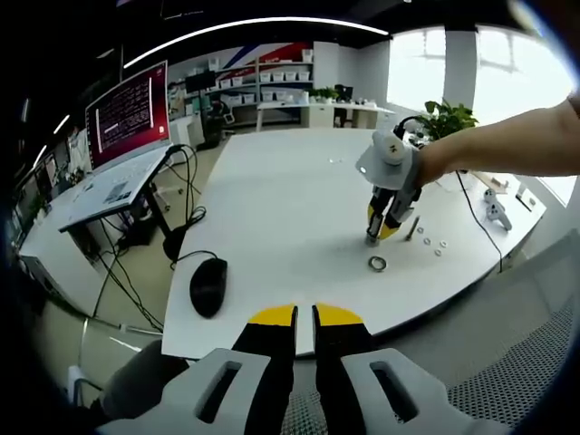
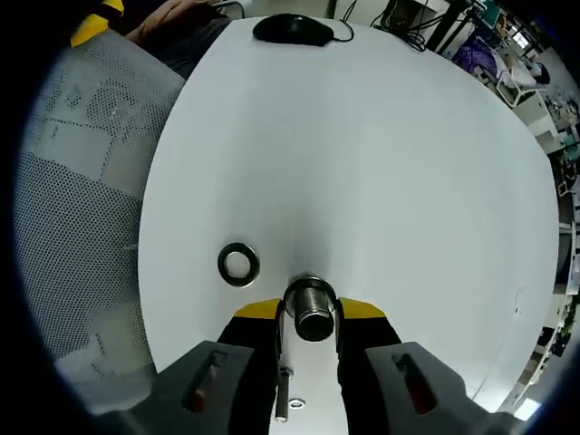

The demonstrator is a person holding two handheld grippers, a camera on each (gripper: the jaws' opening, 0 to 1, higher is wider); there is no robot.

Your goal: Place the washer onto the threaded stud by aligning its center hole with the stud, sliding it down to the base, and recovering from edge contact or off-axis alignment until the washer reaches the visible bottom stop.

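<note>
Right gripper (image 2: 310, 317) clamped on stud (image 2: 312, 313), washer (image 2: 238, 264) flat on desk (image 2: 381, 163) just beside; left gripper (image 1: 305, 317) jaws nearly closed, empty.

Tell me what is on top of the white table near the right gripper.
A washer lies flat on the table, beside the right gripper, whose jaws hold a threaded stud. The stud's base is covered.

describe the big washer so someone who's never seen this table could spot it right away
On the white table, look just beside the right gripper, which is shut on a threaded stud. The washer lies flat there, a dark metal ring, far larger than the small washers scattered further off.
</note>
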